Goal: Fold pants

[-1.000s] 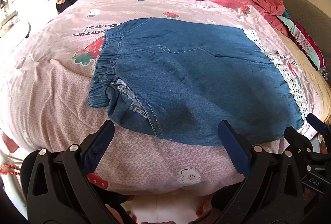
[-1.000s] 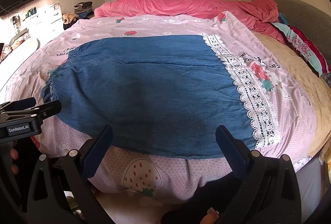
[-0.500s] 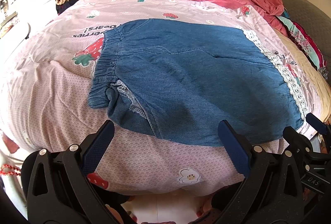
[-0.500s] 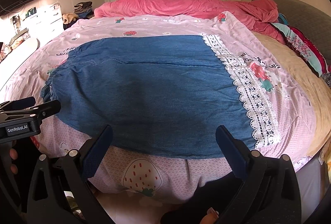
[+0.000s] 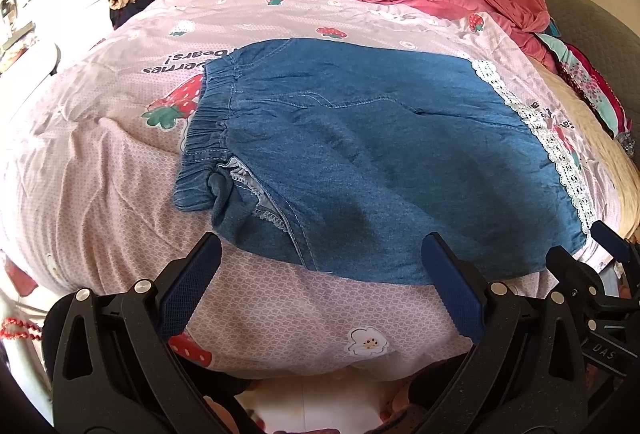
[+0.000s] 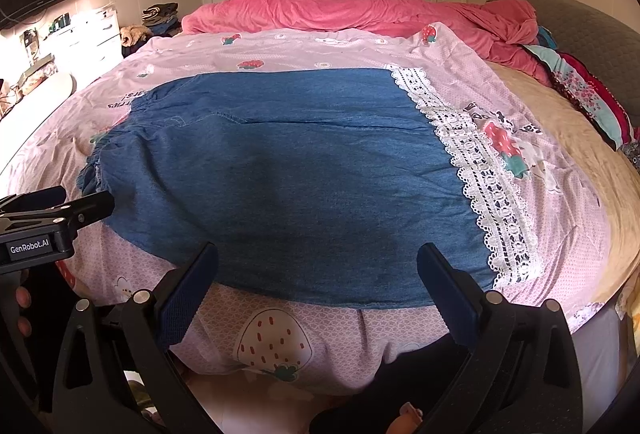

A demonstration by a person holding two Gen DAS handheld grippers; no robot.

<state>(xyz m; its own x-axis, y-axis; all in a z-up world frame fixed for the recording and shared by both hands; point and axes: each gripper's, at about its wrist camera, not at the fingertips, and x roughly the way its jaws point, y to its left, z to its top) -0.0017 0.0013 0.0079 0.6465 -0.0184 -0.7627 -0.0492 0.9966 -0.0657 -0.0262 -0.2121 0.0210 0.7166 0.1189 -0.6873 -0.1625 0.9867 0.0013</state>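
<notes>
- Pants [image 5: 372,161] of blue denim are lying flat on the pink strawberry-print bedspread [image 5: 120,161], near the edge of the bed closest to you.
- Your left claw [image 5: 320,274] is cutting off part of the near hem in the left wrist view, and your right claw [image 6: 316,282] is doing the same in the right wrist view, so you are not seeing that whole edge.
- At the elastic waistband [image 5: 208,121], on the left, a bunched fold is opening and showing pale lining; what lies under that flap is hard to make out.
- Fisheye bending is stretching the denim, so its true outline is staying unclear; the fabric is looking smooth, with a stitched seam running across it.
- White lace trim [image 6: 476,177] is running along the right end of the pants, and whether it belongs to the pants or to the bedspread is hard to tell.
- You are holding the left claw wide apart, empty, hovering just short of the near hem.
- You are holding the right claw wide apart too, empty, not touching the cloth.
- A rumpled pink duvet [image 6: 360,9] is lying across the far end of the bed, well apart from the pants.
- Fingertips [image 6: 22,300] of your hand are peeking in at the left edge of the right wrist view, mostly hidden.
</notes>
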